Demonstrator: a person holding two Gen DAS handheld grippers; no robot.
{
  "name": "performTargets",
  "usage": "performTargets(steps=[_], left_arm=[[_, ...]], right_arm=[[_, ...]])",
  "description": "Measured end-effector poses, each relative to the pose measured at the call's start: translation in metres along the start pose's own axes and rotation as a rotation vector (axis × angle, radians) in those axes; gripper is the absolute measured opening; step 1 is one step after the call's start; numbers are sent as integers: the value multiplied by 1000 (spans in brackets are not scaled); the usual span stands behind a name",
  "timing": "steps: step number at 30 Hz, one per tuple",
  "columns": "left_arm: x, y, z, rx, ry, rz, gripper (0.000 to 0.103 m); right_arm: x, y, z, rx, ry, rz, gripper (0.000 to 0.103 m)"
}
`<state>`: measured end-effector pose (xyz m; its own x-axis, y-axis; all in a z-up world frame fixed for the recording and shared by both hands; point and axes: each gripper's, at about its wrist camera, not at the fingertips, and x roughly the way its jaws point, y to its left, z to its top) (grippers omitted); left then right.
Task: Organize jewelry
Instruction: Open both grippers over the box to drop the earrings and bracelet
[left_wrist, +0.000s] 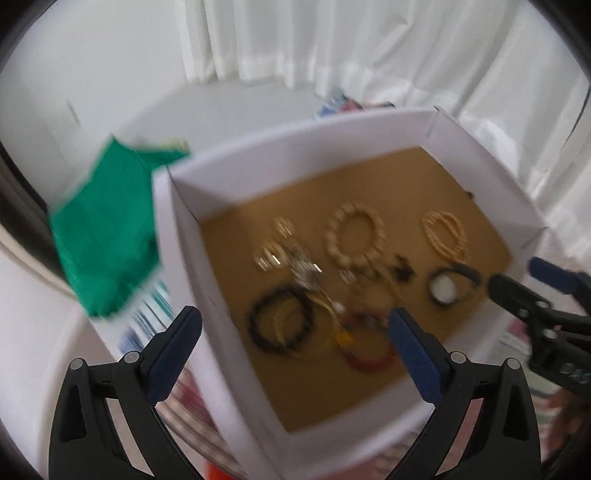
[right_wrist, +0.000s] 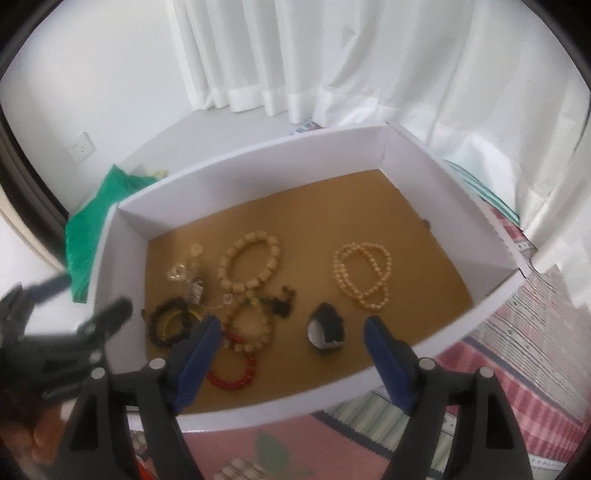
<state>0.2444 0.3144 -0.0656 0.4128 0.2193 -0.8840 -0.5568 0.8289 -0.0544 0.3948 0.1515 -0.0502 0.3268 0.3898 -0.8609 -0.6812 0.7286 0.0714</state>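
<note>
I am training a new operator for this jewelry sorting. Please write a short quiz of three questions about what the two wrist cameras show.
1. True or false: both grippers are open and hold nothing.
2. What lies outside the box, by its left wall?
A. green cloth
B. watch
C. pearl strand
3. Which piece lies apart, on the right of the floor?

Key
1. True: left gripper, right gripper.
2. A, green cloth.
3. The pearl strand.

I see, in the white cardboard box (right_wrist: 436, 192): pearl necklace (right_wrist: 364, 273) right, black wristwatch (right_wrist: 327, 328) centre-front, cream bead bracelet (right_wrist: 249, 262) behind-left, red bead bracelet (right_wrist: 236, 369) front-left.
</note>
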Motion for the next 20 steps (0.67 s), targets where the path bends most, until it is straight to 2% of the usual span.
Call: performTargets(steps=[2,6,15,20], left_arm=[[-2,-1,-2,-11,3,0,101],[-8,-3,-2,-8,-24,45,101],[-14,3,-2,-44,-41,52,101],[-14,0,-5,-31,-65,72,101]], right_arm=[[-2,2,-1,-18,3,-18,81],[-2,6,-4,-38,5,-32,81],[-2,7,-4,-40,-3,-42,81],[-4,8,-4,-43,-11,-33,81]])
